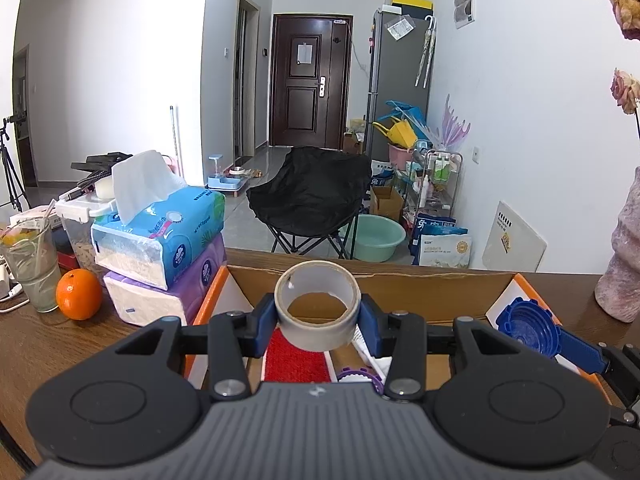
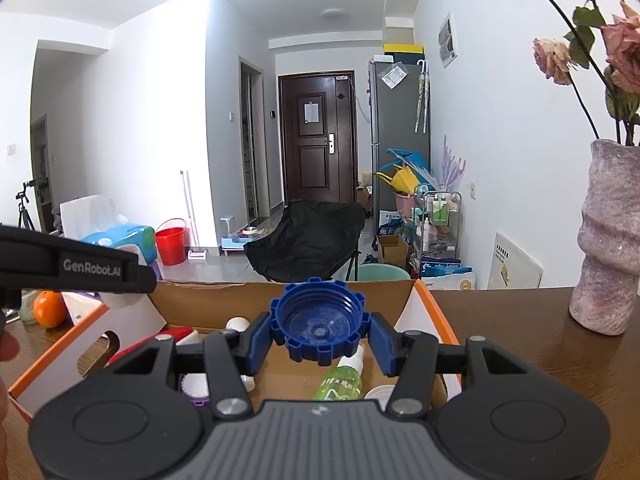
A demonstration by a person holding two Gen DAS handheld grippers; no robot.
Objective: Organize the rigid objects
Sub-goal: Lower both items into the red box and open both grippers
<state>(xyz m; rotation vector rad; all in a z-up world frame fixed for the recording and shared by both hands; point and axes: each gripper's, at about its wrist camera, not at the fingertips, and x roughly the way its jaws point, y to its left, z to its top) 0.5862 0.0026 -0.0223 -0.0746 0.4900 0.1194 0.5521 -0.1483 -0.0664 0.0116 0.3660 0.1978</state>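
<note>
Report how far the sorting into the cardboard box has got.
Done: the cardboard box already holds a green spray bottle, a red brush and a purple-rimmed lid. In hand: the left tongs grip a tape roll and the right tongs grip a blue cap, both over the box. Left: releasing both inside.

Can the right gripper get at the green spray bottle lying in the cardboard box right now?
Probably not yet: the right gripper is shut on a blue toothed plastic cap, and the green spray bottle lies just beneath it.

Beige tape roll (image 1: 317,307), blue notched cap (image 2: 318,326), red ribbed pad (image 1: 295,358).
</note>
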